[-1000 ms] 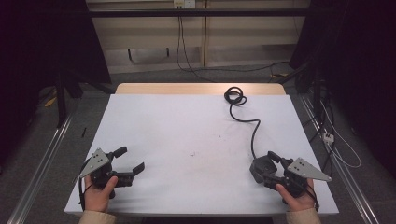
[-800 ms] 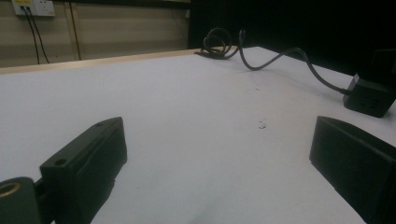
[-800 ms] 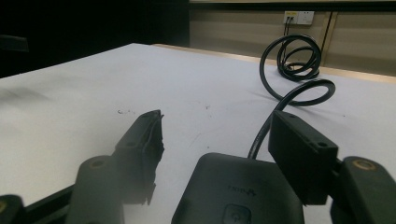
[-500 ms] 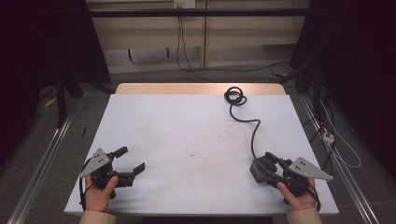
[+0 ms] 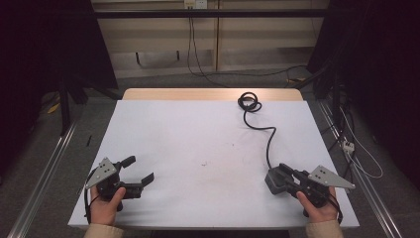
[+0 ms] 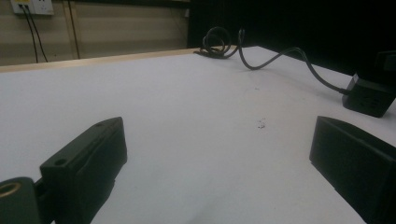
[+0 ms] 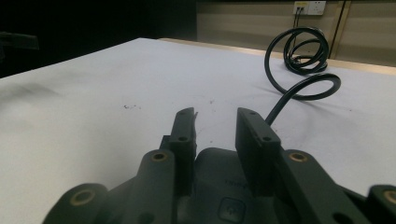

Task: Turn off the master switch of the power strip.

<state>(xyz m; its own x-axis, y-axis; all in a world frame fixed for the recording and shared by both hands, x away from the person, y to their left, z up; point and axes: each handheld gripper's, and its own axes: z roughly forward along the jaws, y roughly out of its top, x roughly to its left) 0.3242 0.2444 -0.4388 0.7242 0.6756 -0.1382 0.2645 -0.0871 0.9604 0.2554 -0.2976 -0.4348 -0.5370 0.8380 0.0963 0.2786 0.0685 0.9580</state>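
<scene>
A black adapter block (image 5: 274,181) lies at the near right of the white table (image 5: 198,139), and its black cable (image 5: 270,136) runs back to a coil (image 5: 248,102) by the far edge. My right gripper (image 5: 278,178) sits over the block, its jaws narrowed against it. In the right gripper view the block (image 7: 219,189) fills the space between the two jaws of that gripper (image 7: 217,122), with the coil (image 7: 299,51) beyond. My left gripper (image 5: 141,168) rests at the near left, open and holding nothing (image 6: 219,154). From there the block (image 6: 369,95) appears far right.
A wooden strip (image 5: 208,94) borders the table's far edge. Wall sockets (image 5: 194,4) with hanging cords sit behind it. Metal rails (image 5: 44,168) run along the floor on both sides, and loose cables (image 5: 356,148) lie to the right.
My right gripper has shifted slightly at the adapter block. The left gripper and the cable have stayed where they were.
</scene>
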